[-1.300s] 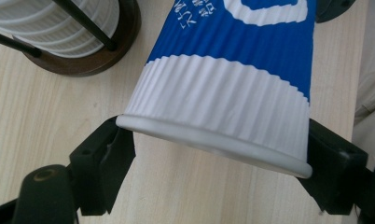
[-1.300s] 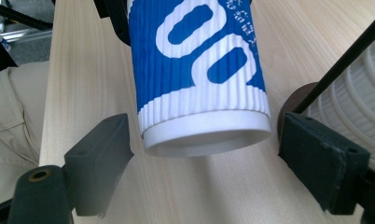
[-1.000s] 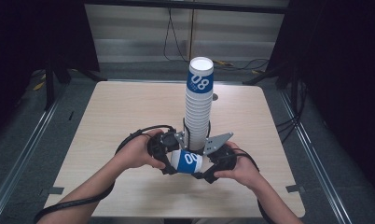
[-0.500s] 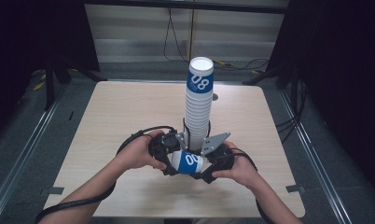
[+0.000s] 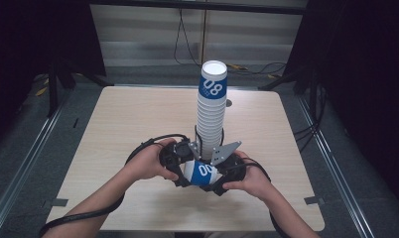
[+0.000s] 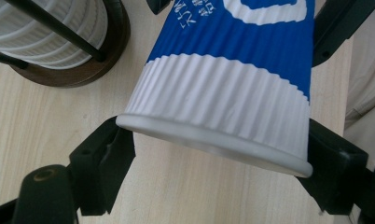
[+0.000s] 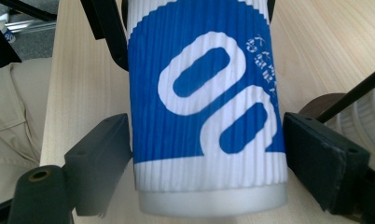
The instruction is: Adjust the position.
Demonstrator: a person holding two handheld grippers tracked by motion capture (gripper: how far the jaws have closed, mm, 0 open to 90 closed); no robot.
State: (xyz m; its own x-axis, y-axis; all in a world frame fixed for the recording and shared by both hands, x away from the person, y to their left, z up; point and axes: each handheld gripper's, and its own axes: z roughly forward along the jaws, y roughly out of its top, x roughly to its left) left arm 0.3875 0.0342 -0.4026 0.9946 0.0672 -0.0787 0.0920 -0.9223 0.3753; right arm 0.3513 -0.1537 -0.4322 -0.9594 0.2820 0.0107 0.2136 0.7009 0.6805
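A blue-and-white ribbed paper cup marked "00" (image 5: 203, 171) lies on its side just above the table, near its front edge, held between both grippers. My left gripper (image 5: 185, 171) is shut on the cup's rim end (image 6: 213, 140), with its fingers (image 6: 101, 158) pressing both sides. My right gripper (image 5: 217, 176) faces it and is shut on the cup's base end (image 7: 209, 140); its fingers (image 7: 99, 156) touch the ribbed wall. Right behind them stands a tall stack of the same cups (image 5: 211, 111), its top cup marked "08".
The stack sits on a round brown wooden base (image 6: 90, 70) with thin black upright rods (image 7: 349, 95). The light wooden table (image 5: 138, 114) is bare around the stack. Black cables trail from both grippers. Dark floor and metal rails surround the table.
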